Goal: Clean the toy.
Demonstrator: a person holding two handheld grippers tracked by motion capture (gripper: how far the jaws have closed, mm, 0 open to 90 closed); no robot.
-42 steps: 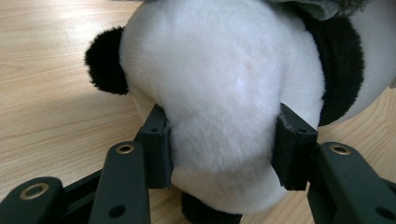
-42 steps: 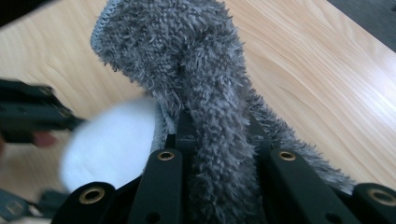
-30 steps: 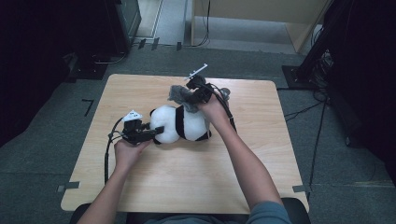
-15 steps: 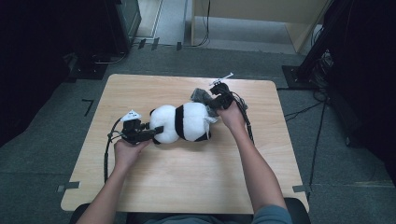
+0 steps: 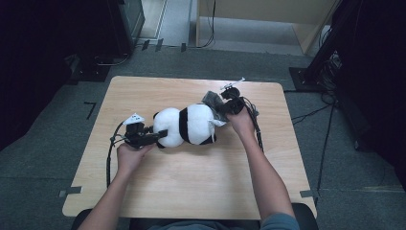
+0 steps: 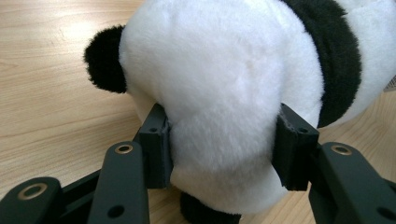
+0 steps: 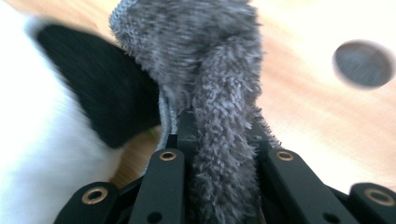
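Observation:
A black-and-white panda plush (image 5: 186,125) lies on its side in the middle of the wooden table (image 5: 191,191). My left gripper (image 5: 160,134) comes in from the left and is shut on the plush's white head end (image 6: 224,84), one pad pressing into each side, below a black ear (image 6: 105,65). At the plush's right end my right gripper (image 5: 221,108) is shut on a grey fuzzy cloth (image 5: 210,99). In the right gripper view the cloth (image 7: 219,70) sticks up between the jaws of the right gripper (image 7: 219,128), next to a black patch of the plush (image 7: 107,98).
Cables (image 5: 254,122) trail from the right gripper over the table's right side, and another cable (image 5: 111,158) loops from the left one. A dark round spot (image 7: 364,63) marks the tabletop beyond the cloth. Dark equipment and stands ring the table on the floor.
My right hand has carried the grey cloth to the right and lower, from over the plush's middle to its right end. The left gripper has kept its grip in place.

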